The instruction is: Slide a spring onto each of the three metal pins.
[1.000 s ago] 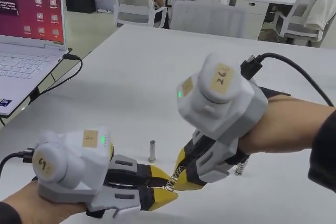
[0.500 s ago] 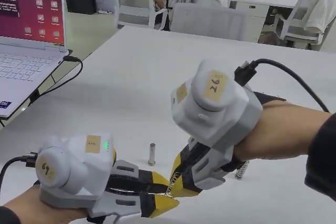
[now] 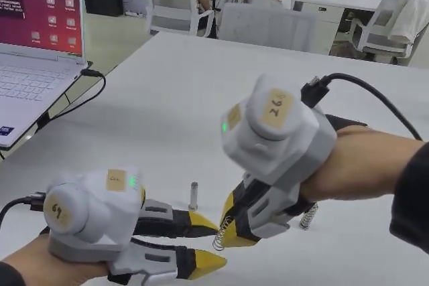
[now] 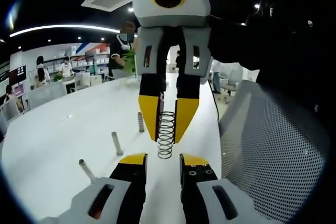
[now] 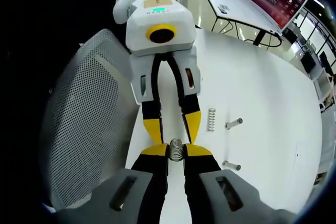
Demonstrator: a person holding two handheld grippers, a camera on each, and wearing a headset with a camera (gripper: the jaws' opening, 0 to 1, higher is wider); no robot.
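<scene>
Head view: the right gripper (image 3: 228, 222) pinched a spring (image 3: 220, 234) between its yellow tips, low over the white table (image 3: 167, 112). The left gripper (image 3: 206, 242) faced it, jaws spread apart and holding nothing. A metal pin (image 3: 194, 195) stood upright just behind them, and a second spring (image 3: 308, 215) lay by the right wrist.

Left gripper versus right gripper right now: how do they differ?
The left gripper has its jaws open and empty, while the right gripper has its jaws shut on a spring. In the head view the left gripper lies low with its jaws roughly level over the table. The right gripper sits higher and tilts down. Both have white bodies and black jaws with yellow tips, and their tips face each other closely.
</scene>
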